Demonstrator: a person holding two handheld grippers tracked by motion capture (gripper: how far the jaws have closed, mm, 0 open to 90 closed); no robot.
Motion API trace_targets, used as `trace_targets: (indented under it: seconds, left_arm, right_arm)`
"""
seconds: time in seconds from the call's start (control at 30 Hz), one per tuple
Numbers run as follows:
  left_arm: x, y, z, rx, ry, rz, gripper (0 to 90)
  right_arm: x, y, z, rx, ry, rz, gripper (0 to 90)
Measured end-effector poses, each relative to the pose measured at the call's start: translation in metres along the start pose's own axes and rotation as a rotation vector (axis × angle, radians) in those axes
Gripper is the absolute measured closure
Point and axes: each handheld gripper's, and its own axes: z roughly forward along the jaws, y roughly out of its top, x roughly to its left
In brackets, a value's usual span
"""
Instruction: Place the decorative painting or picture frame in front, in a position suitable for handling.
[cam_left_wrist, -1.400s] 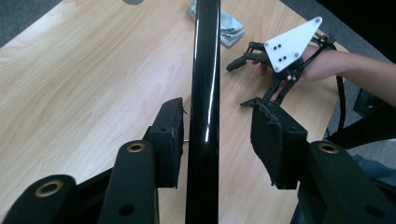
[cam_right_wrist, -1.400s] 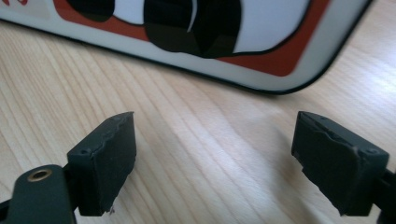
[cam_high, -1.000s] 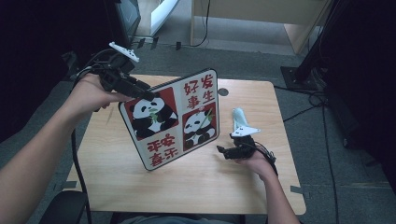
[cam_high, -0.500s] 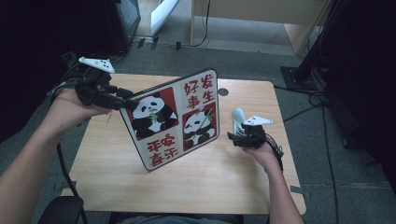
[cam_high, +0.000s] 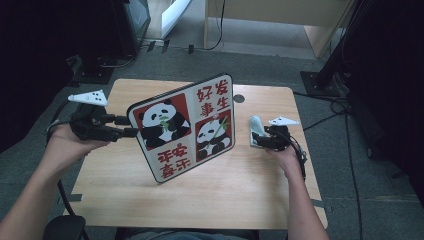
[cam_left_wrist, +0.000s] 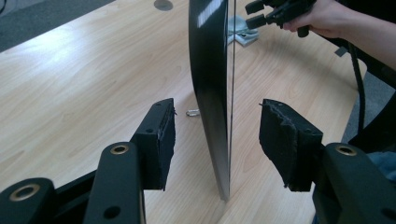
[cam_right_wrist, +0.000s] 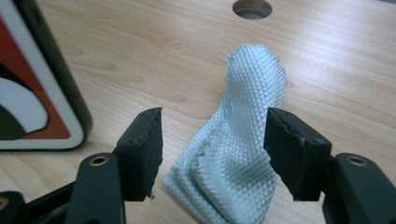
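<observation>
A panda board (cam_high: 185, 127) stands upright on its edge near the middle of the wooden table (cam_high: 240, 200), tilted, its printed face with 2 pandas and red and black characters turned toward the near side. The left hand-held gripper (cam_high: 131, 126) comes in level from the left and meets the board's left edge. In the left gripper view that dark edge (cam_left_wrist: 212, 93) stands between the 2 black jaws with a gap on each side, so the pads (cam_left_wrist: 164, 140) are not pressing on it; the jaws have just been opening a little, and this hand-held gripper is open around the board.

To the right of the board, a pale blue textured cloth (cam_high: 256, 131) lies crumpled on the table, just beside the board's right edge. The right hand-held gripper (cam_high: 261, 142) hangs over it. In the right gripper view the cloth (cam_right_wrist: 238, 154) rises in a fold between the jaws, which have just been closing; whether the pads (cam_right_wrist: 148, 149) already touch the fabric cannot be told, though they stand apart and it looks ungripped.

A round cable hole (cam_high: 238, 98) sits at the far side of the table.
</observation>
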Motion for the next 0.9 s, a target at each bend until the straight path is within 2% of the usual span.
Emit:
trace_targets:
  seconds: [0.23, 0.3, 0.4, 0.53, 0.67, 0.9]
  left_arm:
    - [-0.003, -0.025, 0.014, -0.029, -0.027, -0.029, 48.9]
    - [-0.005, -0.030, 0.018, -0.034, -0.037, -0.030, 49.4]
    - [-0.008, -0.036, 0.024, -0.033, -0.022, -0.021, 50.6]
    - [-0.007, -0.044, 0.034, -0.049, -0.034, -0.042, 52.3]
    - [-0.005, -0.048, 0.041, -0.063, -0.050, -0.053, 53.7]
    - [-0.007, -0.048, 0.049, -0.074, -0.035, -0.045, 59.8]
  right_arm:
    - [-0.010, 0.002, 0.016, 0.039, -0.009, 0.021, 40.6]
    - [-0.012, 0.001, 0.020, 0.044, -0.028, 0.012, 42.5]
    - [-0.015, 0.001, 0.026, 0.056, -0.038, 0.005, 44.5]
    - [-0.020, 0.001, 0.033, 0.062, -0.058, 0.010, 46.8]
    - [-0.026, 0.000, 0.039, 0.080, -0.072, 0.028, 48.0]
    - [-0.030, -0.002, 0.044, 0.082, -0.055, 0.052, 49.4]
